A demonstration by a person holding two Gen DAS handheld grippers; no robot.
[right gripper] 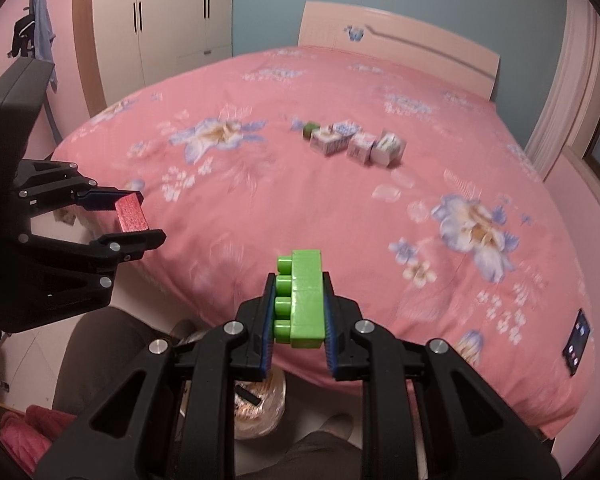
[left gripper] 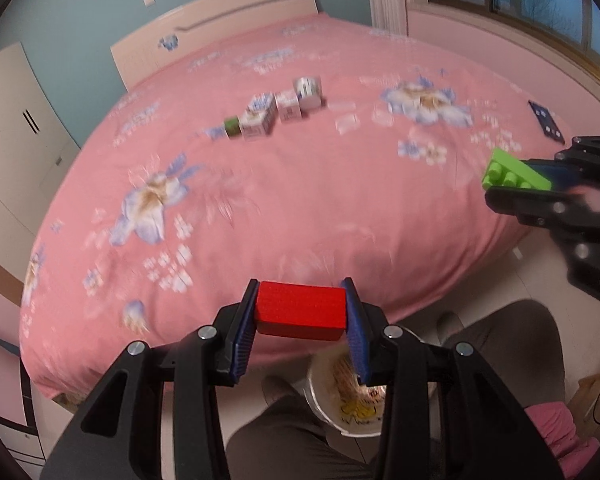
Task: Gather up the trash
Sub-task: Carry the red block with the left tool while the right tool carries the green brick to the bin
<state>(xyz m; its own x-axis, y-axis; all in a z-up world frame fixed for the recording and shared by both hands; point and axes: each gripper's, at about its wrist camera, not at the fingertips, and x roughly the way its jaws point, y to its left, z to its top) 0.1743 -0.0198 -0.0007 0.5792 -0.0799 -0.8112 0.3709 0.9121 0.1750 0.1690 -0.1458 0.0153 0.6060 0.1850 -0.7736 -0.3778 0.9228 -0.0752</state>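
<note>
My left gripper [left gripper: 300,316] is shut on a red block [left gripper: 301,315], held off the near edge of the pink bed [left gripper: 300,200]. It also shows in the right wrist view [right gripper: 138,216] with the red block [right gripper: 131,215]. My right gripper [right gripper: 298,306] is shut on a green studded brick [right gripper: 302,300]; it also shows in the left wrist view [left gripper: 512,184] with the brick [left gripper: 514,170]. A row of small printed cubes [left gripper: 278,110] and a small green cube [left gripper: 233,128] lie mid-bed. A white bin [left gripper: 348,396] stands on the floor below the left gripper.
A dark phone [right gripper: 578,336] lies at the bed's right edge. The person's legs [left gripper: 300,440] are beside the bin [right gripper: 260,404]. Two clear wrappers [right gripper: 392,186] lie near the cubes [right gripper: 356,144]. A wardrobe [right gripper: 172,12] and headboard [right gripper: 400,40] stand behind.
</note>
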